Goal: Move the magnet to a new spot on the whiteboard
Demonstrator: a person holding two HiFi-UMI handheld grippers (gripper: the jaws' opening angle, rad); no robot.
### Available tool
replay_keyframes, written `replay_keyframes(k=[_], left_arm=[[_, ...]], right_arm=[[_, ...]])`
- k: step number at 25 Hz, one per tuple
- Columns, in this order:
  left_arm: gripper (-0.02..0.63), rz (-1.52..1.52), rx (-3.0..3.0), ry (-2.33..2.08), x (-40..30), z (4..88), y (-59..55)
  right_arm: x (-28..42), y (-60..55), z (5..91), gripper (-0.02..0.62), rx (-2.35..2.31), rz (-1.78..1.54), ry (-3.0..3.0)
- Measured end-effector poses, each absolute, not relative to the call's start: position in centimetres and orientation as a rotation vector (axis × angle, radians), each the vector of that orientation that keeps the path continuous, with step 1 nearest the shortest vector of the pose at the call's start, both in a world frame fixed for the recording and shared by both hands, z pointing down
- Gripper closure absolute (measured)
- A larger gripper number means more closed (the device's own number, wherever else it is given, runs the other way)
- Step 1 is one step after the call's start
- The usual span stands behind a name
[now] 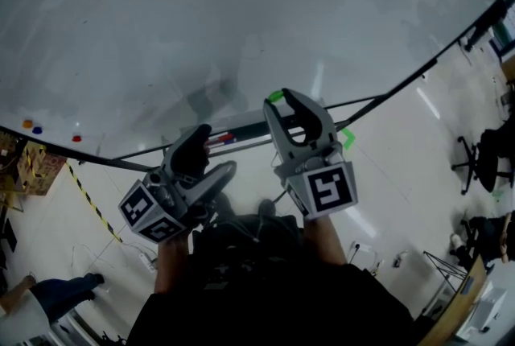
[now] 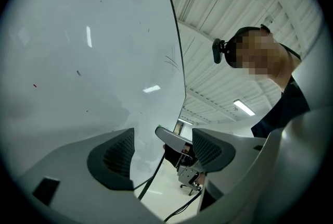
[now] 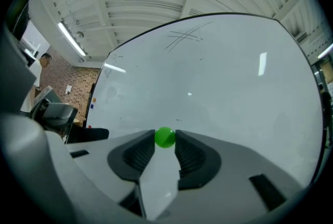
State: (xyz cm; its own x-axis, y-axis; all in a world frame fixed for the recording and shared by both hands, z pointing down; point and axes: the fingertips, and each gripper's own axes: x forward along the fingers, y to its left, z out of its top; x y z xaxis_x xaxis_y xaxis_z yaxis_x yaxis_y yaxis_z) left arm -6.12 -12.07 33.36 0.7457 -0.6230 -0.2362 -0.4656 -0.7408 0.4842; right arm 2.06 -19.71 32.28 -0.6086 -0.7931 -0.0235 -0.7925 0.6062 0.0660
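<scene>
The right gripper [image 3: 165,140] is clamped on a small round green magnet [image 3: 165,137], pinching it only at the very tips of its jaws. Beside it, the left gripper [image 2: 158,147] stands wide apart and empty. With so shallow a hold, the magnet could slip free or snap down askew as it nears the large white whiteboard [image 3: 208,77] ahead. The board straight in front looks unobstructed. Marker pens [image 1: 222,139] lie just beyond the left gripper, and small coloured magnets [image 1: 37,129] sit far off to its left.

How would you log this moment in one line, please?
right tongs: shut on green magnet | left tongs: open, empty | whiteboard: ahead
</scene>
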Motion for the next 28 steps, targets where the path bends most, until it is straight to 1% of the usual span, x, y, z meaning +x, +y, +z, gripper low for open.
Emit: replay_keyframes(k=[16,28], left_arm=[[0.270,-0.584,2.531,-0.855,-6.2,33.3,-11.8],[0.270,-0.608,2.523,-0.883,-8.4,33.3,-11.8]], right_arm=[[2.0,-19.6,32.8,0.446,1.360,-0.107,-2.824],[-0.1,-20.9,33.3,0.446,1.361,-0.123,-2.792]])
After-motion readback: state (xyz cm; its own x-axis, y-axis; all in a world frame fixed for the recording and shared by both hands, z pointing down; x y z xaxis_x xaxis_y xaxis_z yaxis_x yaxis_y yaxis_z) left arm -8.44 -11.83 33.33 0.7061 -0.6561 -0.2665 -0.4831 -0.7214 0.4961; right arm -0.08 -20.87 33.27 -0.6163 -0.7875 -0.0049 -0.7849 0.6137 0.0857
